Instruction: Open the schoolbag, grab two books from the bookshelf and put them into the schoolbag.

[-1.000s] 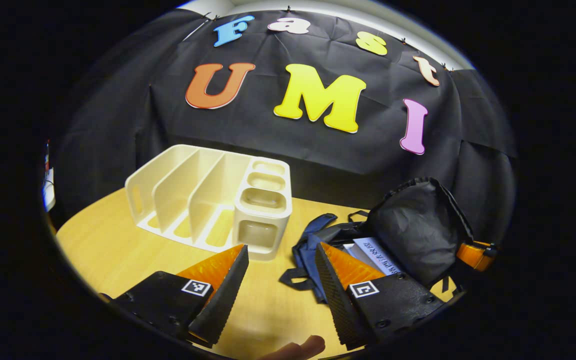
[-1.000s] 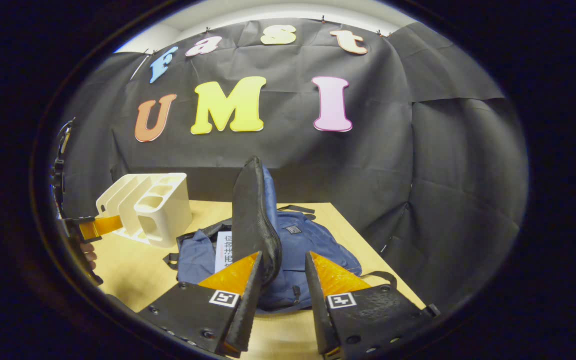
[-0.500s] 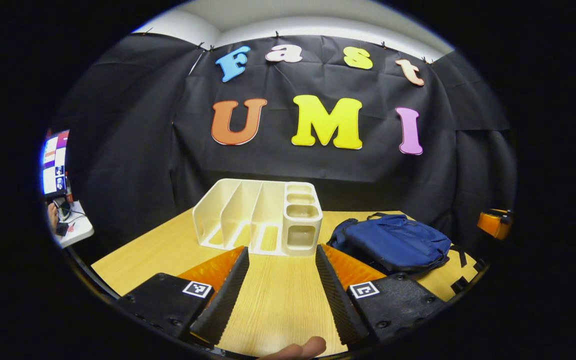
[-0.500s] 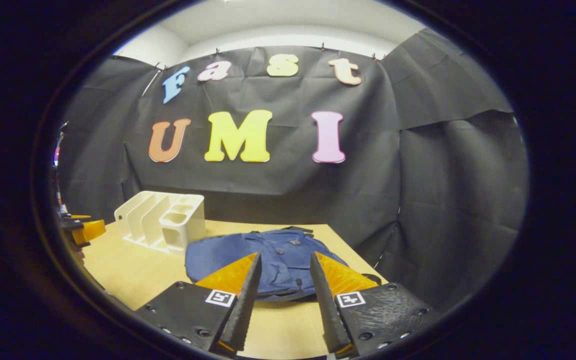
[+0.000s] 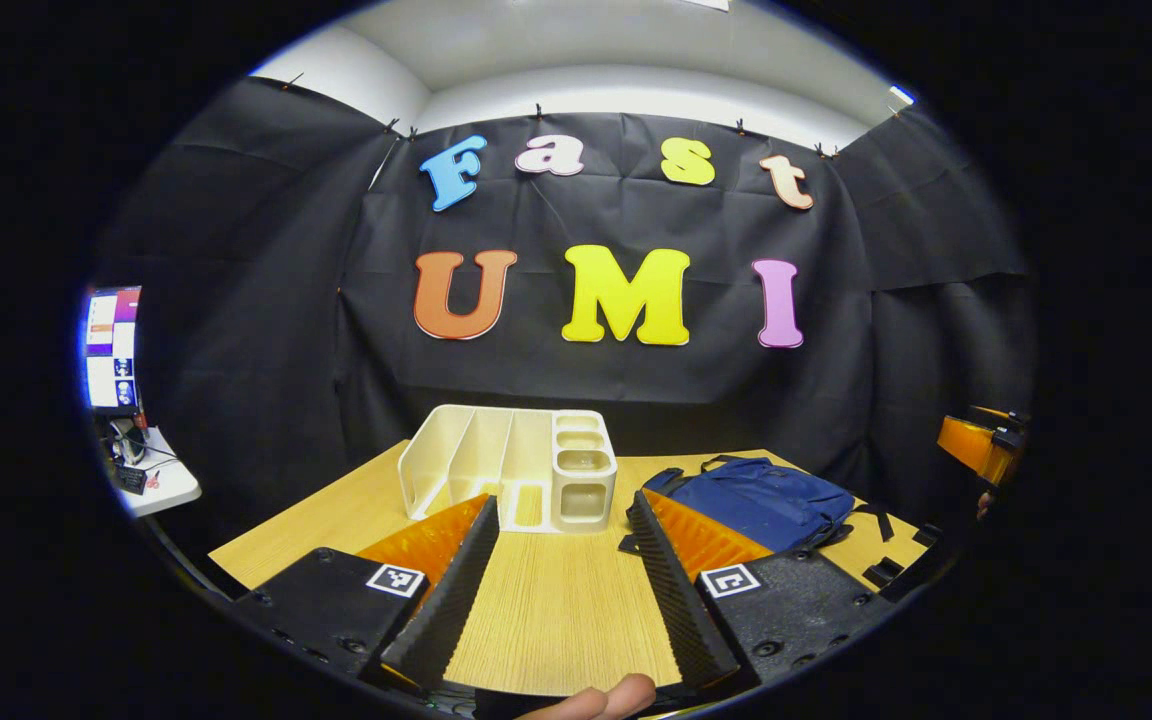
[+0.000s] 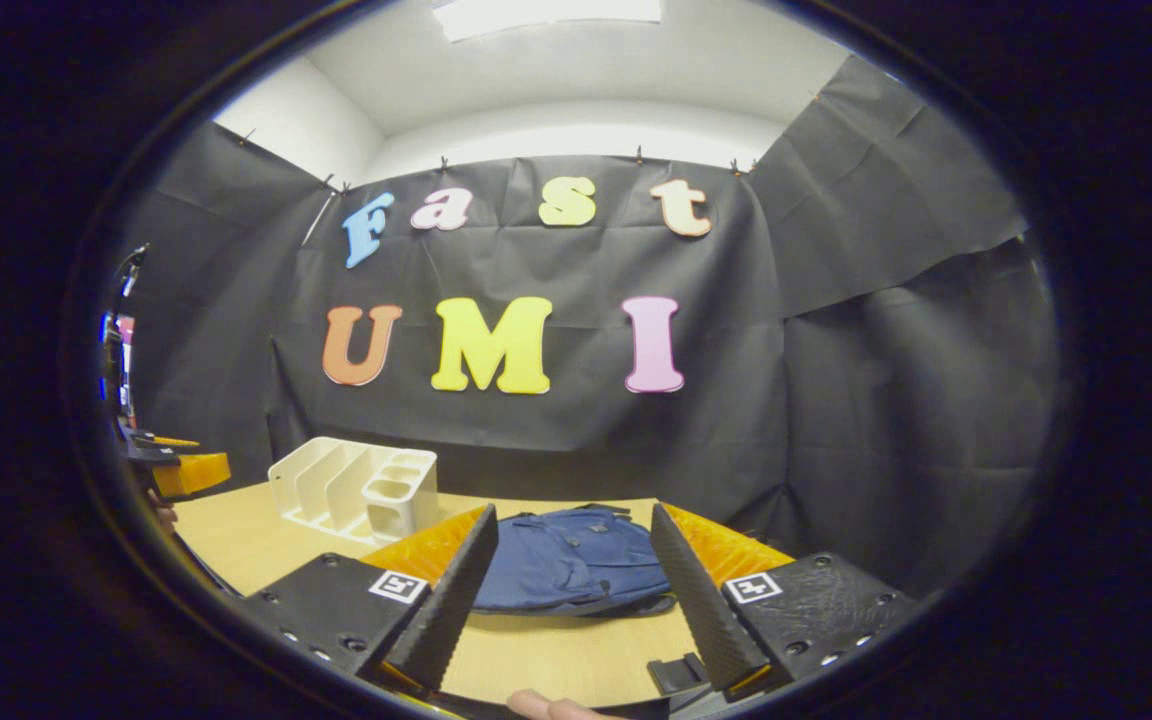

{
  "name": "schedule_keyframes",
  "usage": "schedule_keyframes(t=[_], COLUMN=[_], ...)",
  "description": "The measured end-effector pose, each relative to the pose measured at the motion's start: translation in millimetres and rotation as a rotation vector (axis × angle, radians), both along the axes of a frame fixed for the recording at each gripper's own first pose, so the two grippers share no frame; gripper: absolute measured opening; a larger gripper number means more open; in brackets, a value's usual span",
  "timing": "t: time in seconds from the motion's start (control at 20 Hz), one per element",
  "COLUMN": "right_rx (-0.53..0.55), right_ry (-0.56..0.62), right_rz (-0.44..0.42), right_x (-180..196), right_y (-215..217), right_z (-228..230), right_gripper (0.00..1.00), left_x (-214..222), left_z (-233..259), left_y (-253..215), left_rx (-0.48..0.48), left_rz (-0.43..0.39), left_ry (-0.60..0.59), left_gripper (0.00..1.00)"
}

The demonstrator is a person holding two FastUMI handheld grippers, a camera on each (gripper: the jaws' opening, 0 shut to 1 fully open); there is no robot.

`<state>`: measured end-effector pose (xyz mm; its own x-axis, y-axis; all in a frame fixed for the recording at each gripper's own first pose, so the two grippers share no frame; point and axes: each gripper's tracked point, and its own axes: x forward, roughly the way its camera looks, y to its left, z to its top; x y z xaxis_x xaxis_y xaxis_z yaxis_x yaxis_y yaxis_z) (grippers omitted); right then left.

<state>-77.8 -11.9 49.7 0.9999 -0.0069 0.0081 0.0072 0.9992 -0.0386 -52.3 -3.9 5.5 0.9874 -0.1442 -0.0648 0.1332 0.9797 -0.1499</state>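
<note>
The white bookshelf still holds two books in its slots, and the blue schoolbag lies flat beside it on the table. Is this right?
Not quite. The bookshelf has no books in the slots that the left gripper view shows. The rest holds: the blue schoolbag lies flat beside it on the table.

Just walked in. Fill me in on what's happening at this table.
A person holds a two-finger gripper in each hand above a wooden table. The left gripper and right gripper are both open and hold nothing. A blue fabric schoolbag lies flat beside a cream plastic bookshelf whose slots look empty. No books are visible on the table.
</note>
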Motion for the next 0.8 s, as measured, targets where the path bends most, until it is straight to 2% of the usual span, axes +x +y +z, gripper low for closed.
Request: schedule_keyframes(t=[0.1, 0.3, 0.35, 0.45, 0.75, 0.8], right_rx=[-0.011, -0.019, -0.014, -0.006, 0.007, 0.011], right_ry=[-0.001, 0.019, 0.024, 0.03, 0.061, 0.065], right_rz=[-0.007, 0.002, 0.001, 0.001, -0.004, -0.005], right_x=[-4, -2, -2, 0, 2, 3], right_y=[4, 13, 13, 12, 2, 0], right_z=[-1, -10, -11, -12, -19, -22], right_gripper=[0.97, 0.96, 0.93, 0.95, 0.95, 0.98], left_x=[0, 8, 10, 14, 14, 13], left_z=[2, -8, -8, -14, -15, -14], left_y=[5, 18, 23, 29, 27, 25], left_rx=[0.008, 0.023, 0.021, 0.007, 0.007, 0.007], left_rz=[0.011, 0.049, 0.067, 0.087, 0.069, 0.061], left_ry=[-0.01, 0.011, 0.014, 0.037, 0.039, 0.038], left_gripper=[0.85, 0.87, 0.88, 0.95, 0.95, 0.95])
